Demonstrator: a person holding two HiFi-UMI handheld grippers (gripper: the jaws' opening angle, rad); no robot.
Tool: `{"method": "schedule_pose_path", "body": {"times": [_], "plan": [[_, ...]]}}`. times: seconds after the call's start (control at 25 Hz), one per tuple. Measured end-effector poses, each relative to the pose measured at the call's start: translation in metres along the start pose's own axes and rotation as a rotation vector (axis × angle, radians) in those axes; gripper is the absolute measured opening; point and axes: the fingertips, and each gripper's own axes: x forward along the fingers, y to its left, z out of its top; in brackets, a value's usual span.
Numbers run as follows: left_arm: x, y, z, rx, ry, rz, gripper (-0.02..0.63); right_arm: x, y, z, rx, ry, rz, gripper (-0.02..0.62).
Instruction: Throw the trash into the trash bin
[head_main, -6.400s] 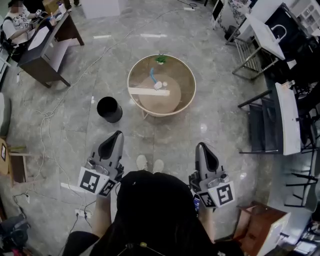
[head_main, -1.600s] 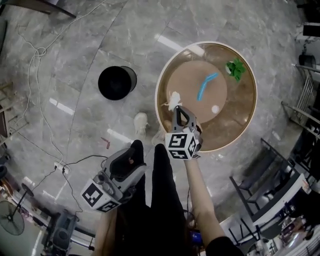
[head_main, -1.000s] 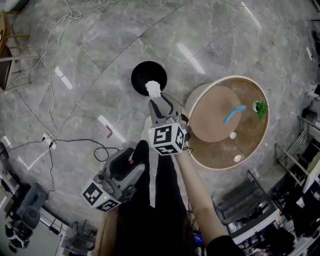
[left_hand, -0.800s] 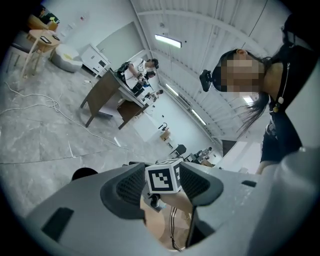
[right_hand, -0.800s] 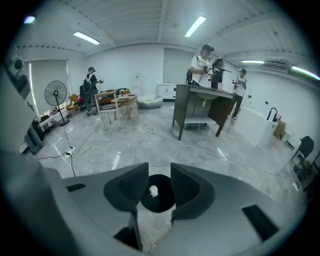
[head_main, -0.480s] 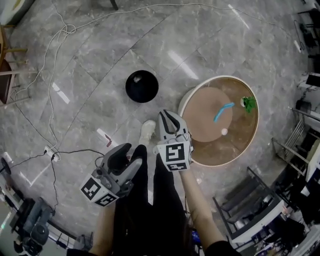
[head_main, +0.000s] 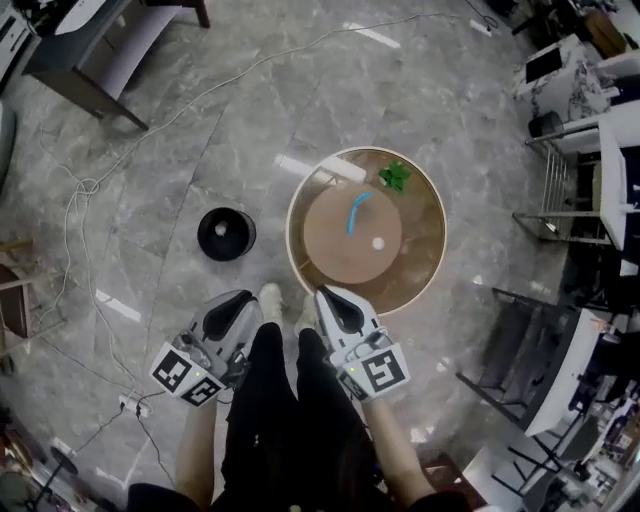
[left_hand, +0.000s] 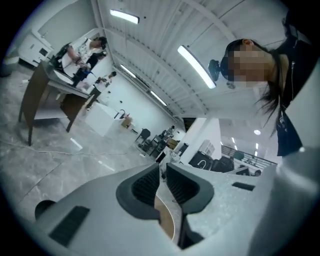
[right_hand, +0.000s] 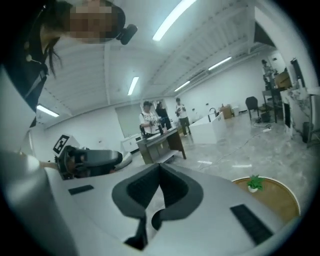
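Note:
The black trash bin (head_main: 226, 234) stands on the grey floor left of the round wooden table (head_main: 430, 262). A blue strip (head_main: 355, 211) and a small white ball (head_main: 378, 242) lie on the table's raised middle, and a green plant (head_main: 396, 176) stands at its far rim. My right gripper (head_main: 325, 295) is drawn back near my legs, shut and empty, its tips meeting in the right gripper view (right_hand: 159, 165). My left gripper (head_main: 243, 297) hangs beside it. Its jaws are closing, with a narrow gap and nothing between them (left_hand: 162, 167).
A white cable (head_main: 90, 185) trails over the floor at the left. A dark desk (head_main: 85, 45) stands at the far left corner, and black chairs with white tables (head_main: 560, 330) line the right side. My shoes (head_main: 272, 296) are near the table's edge.
One second ago my right gripper held white crumpled paper over the bin. The paper has since dropped in, and that gripper has pulled back and shut. My left gripper's jaws have narrowed.

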Motion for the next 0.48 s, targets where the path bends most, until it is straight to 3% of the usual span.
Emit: {"method": "schedule_pose_path", "body": {"times": [0.2,0.48], "plan": [[0.047,-0.062,0.020,0.141,0.085,-0.135,0.022,-0.086,-0.016,0.052,0.059,-0.163,-0.161,0.003],[0.077,-0.151,0.049,0.320,0.037,-0.257,0.014,-0.192,-0.028,0.103,0.037,-0.325,-0.362,0.003]]}}
